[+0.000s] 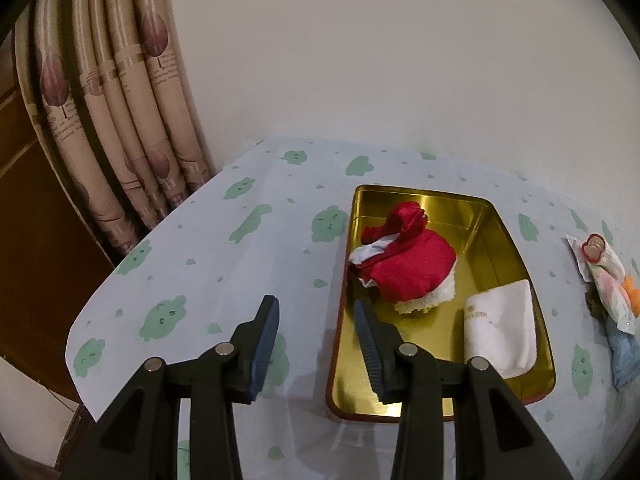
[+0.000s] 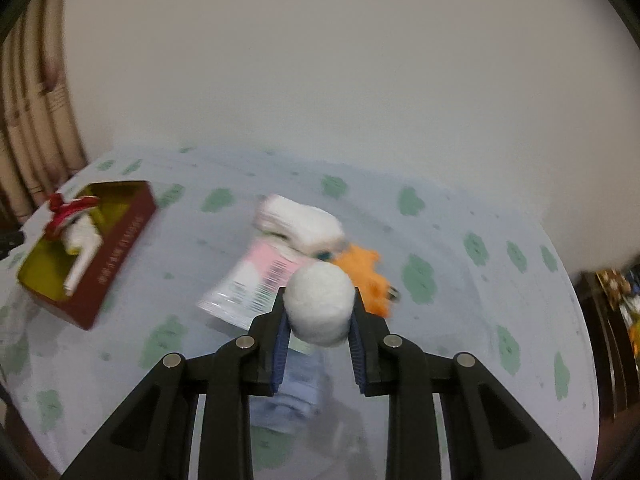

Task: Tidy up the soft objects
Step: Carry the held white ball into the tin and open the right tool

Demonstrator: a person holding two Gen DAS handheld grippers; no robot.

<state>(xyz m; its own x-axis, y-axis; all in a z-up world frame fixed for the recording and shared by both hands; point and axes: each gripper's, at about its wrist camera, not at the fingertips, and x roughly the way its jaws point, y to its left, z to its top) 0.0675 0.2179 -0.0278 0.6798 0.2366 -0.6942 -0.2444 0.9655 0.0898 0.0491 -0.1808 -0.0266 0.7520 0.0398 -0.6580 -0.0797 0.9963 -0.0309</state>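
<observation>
Blur smears most of your right wrist view, so the things on the tablecloth [image 2: 460,216] read only roughly: a white bundle [image 2: 298,220] toward the far edge, a flat packet [image 2: 256,280] with a barcode under it, and an orange fuzzy toy [image 2: 366,274] partly hidden behind what you hold. Your right gripper [image 2: 319,312] is clamped on a white fluffy ball [image 2: 319,302], pads pressed into both its sides, and the ball is clear of the cloth. A pale blue cloth [image 2: 294,394] lies below the fingers, mostly covered by them.

Your left gripper [image 1: 316,346] has its jaws apart with nothing between them, one fingertip over the near left rim of the tin [image 1: 532,300], the other over bare cloth. In the tin's gold inside you have a red and white Santa hat [image 1: 406,270] at the left middle and a folded white towel [image 1: 502,330] in the near right corner; its printed lettering is too small to read. At the right edge of that view a wrapped packet [image 1: 606,276] and bits of orange and blue are cut off by the lens.

The tablecloth is pale blue with green cloud shapes. A plain pale wall [image 1: 380,52] stands behind, beige curtains [image 1: 120,100] with a tree print hang at the left corner, and dark wooden furniture [image 2: 616,320] shows at the right.
</observation>
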